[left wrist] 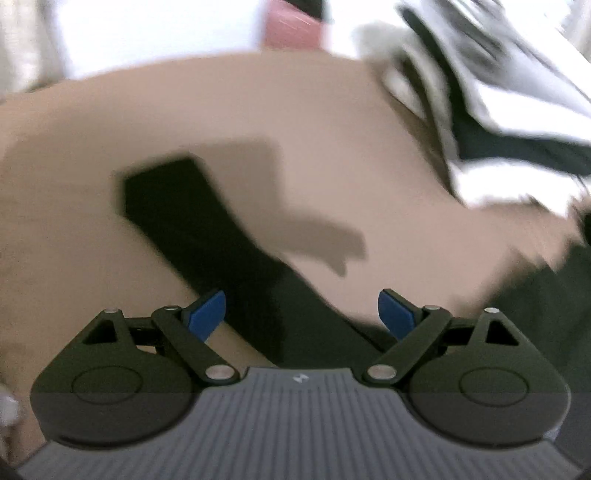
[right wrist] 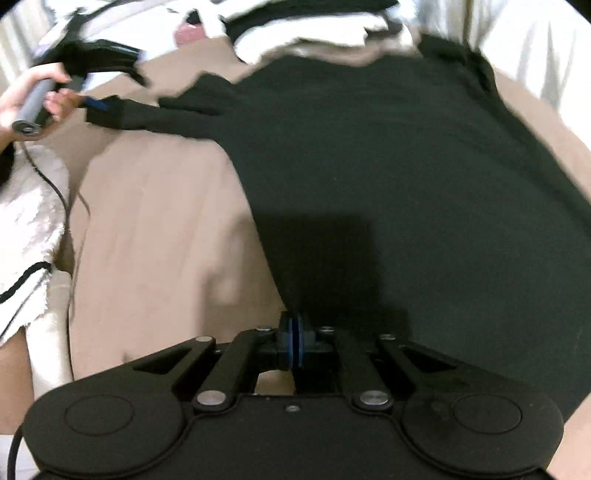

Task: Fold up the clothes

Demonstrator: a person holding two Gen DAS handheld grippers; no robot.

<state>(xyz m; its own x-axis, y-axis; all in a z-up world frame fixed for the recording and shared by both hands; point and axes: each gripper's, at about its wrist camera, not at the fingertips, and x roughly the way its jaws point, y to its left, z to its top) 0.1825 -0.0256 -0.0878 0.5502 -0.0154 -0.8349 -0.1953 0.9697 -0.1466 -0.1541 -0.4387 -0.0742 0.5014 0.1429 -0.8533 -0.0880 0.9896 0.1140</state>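
Note:
A black long-sleeved garment [right wrist: 388, 177] lies spread flat on a beige sheet [right wrist: 155, 229]. My right gripper [right wrist: 293, 341] is shut at the garment's near left hem edge, its blue pads pressed together with the black cloth reaching into them. One sleeve [right wrist: 147, 116] stretches out to the left, where a hand holds my left gripper [right wrist: 92, 103] by the cuff. In the left wrist view the same sleeve [left wrist: 192, 221] runs diagonally across the sheet [left wrist: 332, 122] and passes under the left gripper [left wrist: 302, 316], which is open, its blue pads wide apart and off the cloth. The picture is blurred.
A heap of black and white clothes [right wrist: 314, 33] lies at the far edge of the sheet, seen at the upper right in the left wrist view [left wrist: 498, 110]. A pink object [left wrist: 291, 29] sits behind it. White fluffy fabric [right wrist: 29, 229] and a cable [right wrist: 55, 188] are at the left.

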